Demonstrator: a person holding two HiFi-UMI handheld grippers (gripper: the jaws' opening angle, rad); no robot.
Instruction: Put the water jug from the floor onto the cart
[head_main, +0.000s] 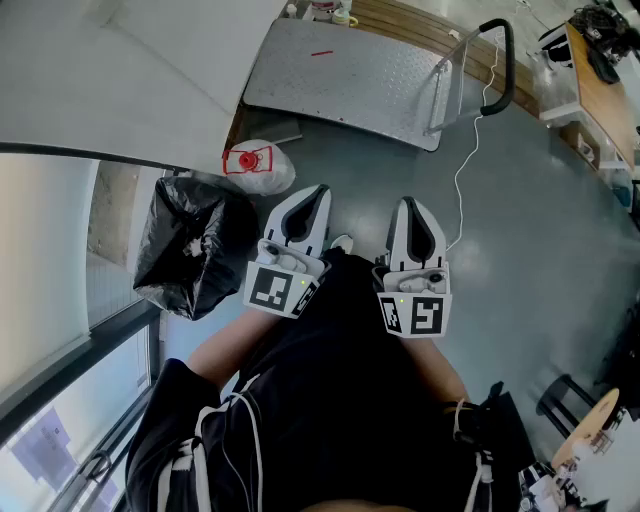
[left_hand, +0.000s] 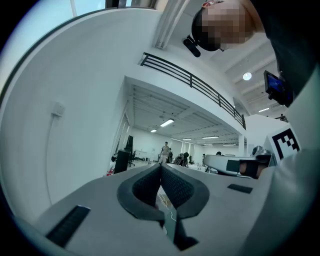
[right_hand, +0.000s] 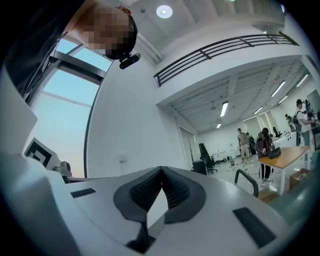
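Sitting on the floor (head_main: 520, 230) off the cart's (head_main: 340, 75) near left corner, just beside a black bin bag (head_main: 195, 245): clear, rounded water jug (head_main: 270, 176), red cap (head_main: 245, 160) toward the head view's upper left; upright or lying, cannot tell. Left gripper (head_main: 316, 192) and right gripper (head_main: 410, 204) held level, jaws pressed together, gripping nothing.

No word, number or brand can be read anywhere. The cube (head_main: 280, 288) on the left gripper (head_main: 319, 192) and the cube (head_main: 412, 315) on the right gripper (head_main: 408, 204) show black-and-white square markers, plain block patterns without letters or digits. The red label (head_main: 245, 160) on the water jug (head_main: 272, 176) is too small to read.
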